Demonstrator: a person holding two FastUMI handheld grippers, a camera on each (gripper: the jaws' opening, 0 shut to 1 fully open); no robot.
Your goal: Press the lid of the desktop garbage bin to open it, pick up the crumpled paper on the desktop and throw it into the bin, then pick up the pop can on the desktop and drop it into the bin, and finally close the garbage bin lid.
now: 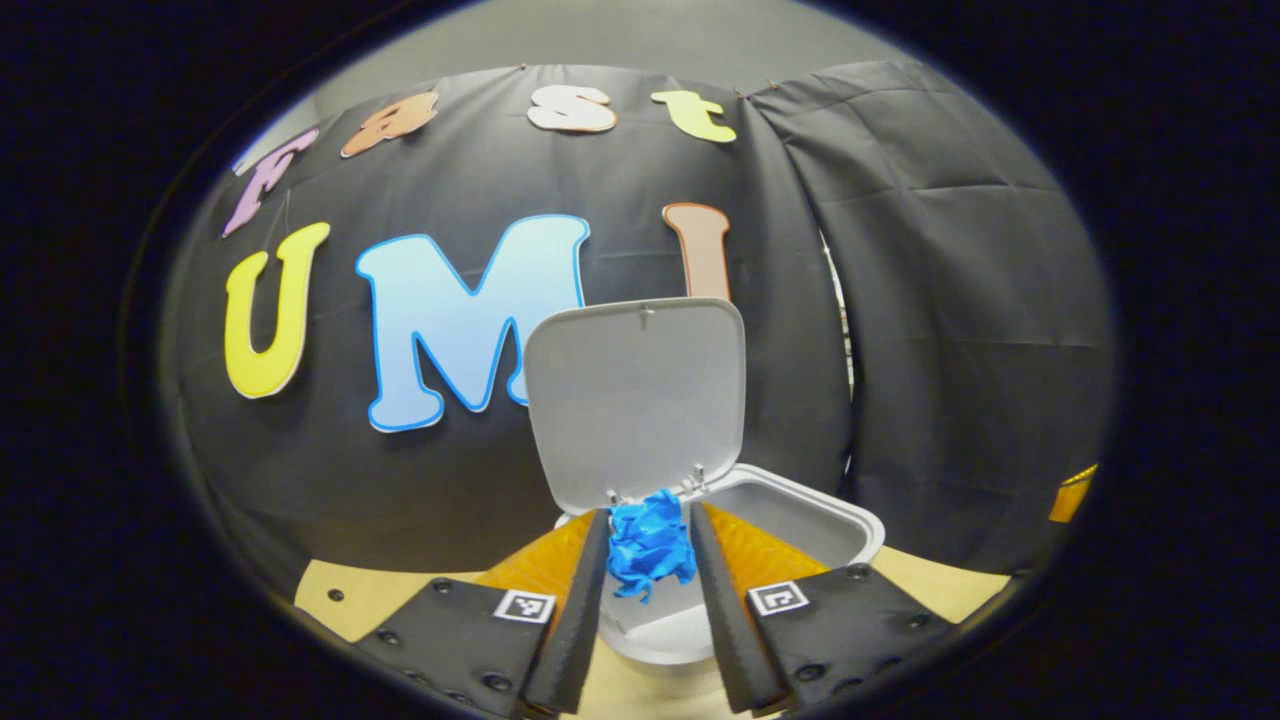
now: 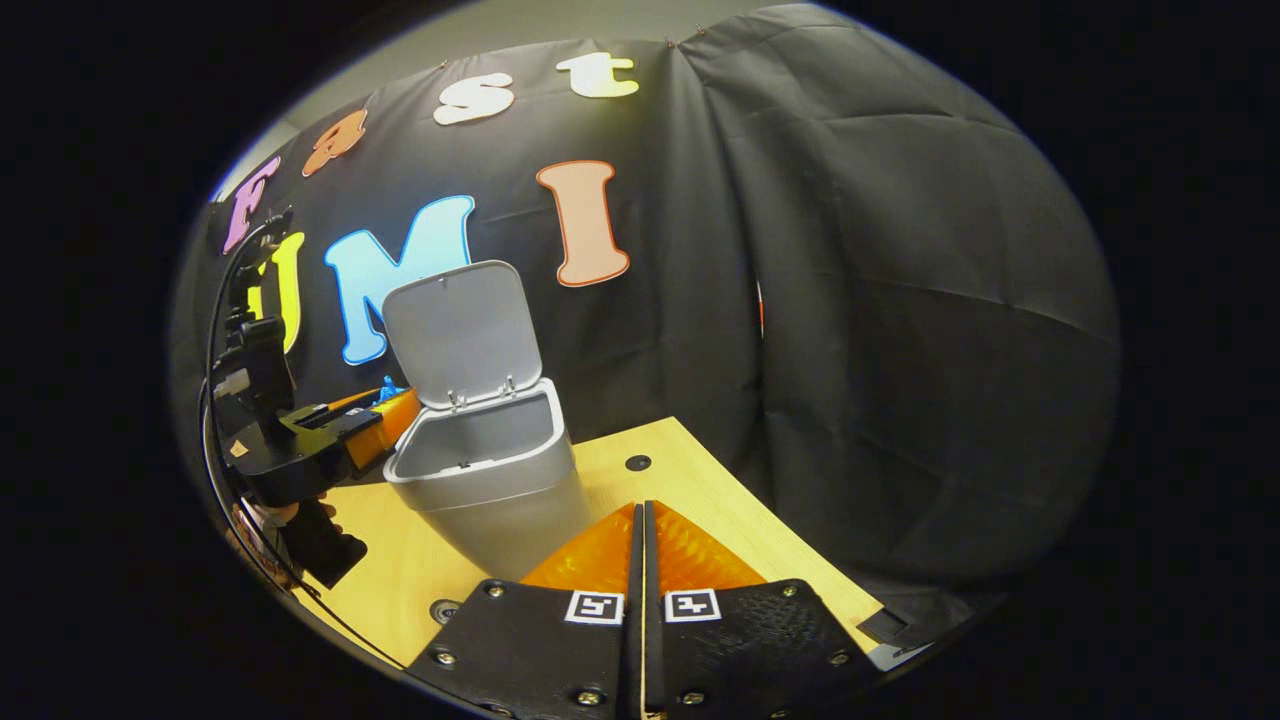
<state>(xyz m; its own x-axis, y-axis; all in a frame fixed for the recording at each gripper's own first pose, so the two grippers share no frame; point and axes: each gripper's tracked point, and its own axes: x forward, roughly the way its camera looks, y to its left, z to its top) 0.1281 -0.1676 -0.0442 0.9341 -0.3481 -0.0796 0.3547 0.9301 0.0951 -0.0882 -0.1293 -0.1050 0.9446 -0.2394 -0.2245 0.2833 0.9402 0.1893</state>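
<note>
A staged recording booth rather than a lived-in room: black cloth (image 2: 900,300) hangs as walls ahead of the right gripper (image 2: 640,560), a pale wooden desktop (image 2: 690,480) lies below it, and a grey desktop bin (image 2: 490,470) stands ahead to its left.

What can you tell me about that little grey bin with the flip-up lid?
The bin is a small grey tub, plastic by its look, tapering toward its base, standing upright on the wooden desktop. Its flat, rounded lid stands open, hinged at the back rim on two small brackets. The left gripper holds crumpled blue paper at its rim.
</note>
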